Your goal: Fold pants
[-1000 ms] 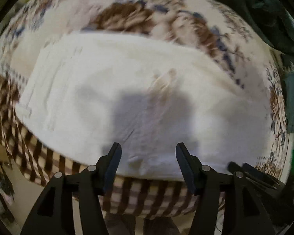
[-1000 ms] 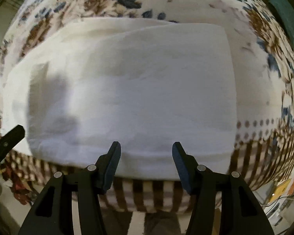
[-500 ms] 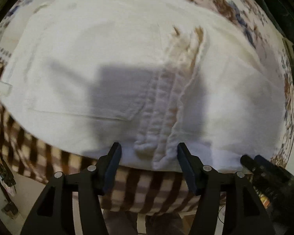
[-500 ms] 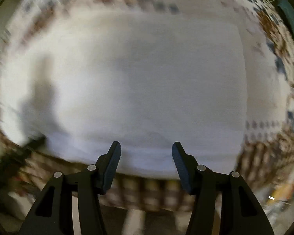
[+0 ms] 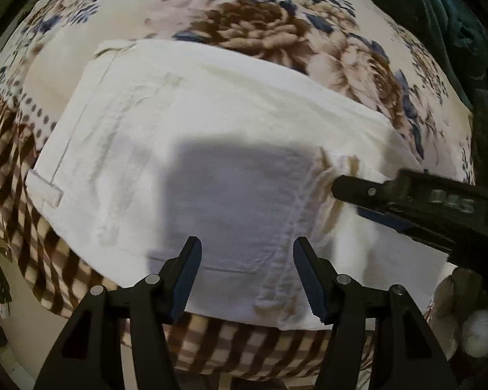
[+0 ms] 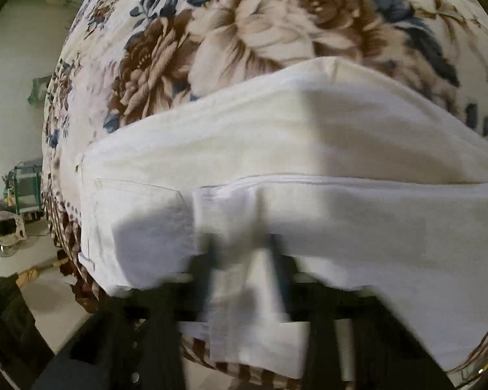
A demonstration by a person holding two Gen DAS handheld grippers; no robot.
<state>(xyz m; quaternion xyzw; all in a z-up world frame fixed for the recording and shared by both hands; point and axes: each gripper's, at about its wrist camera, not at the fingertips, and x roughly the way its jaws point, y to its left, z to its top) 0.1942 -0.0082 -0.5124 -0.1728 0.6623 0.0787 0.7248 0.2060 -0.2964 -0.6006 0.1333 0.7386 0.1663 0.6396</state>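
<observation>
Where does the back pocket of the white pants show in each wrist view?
Left wrist: the pocket sits at lower centre, shadowed, just above the open left hand-held gripper.
Right wrist: the pocket lies at left of centre, partly shadowed, on the pants.
Shared landmark: the belt loop at the pants' waist edge, far left.

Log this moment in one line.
pants on floral blanket | left gripper: open, near edge | right gripper: at frayed hem, grip unclear
</observation>
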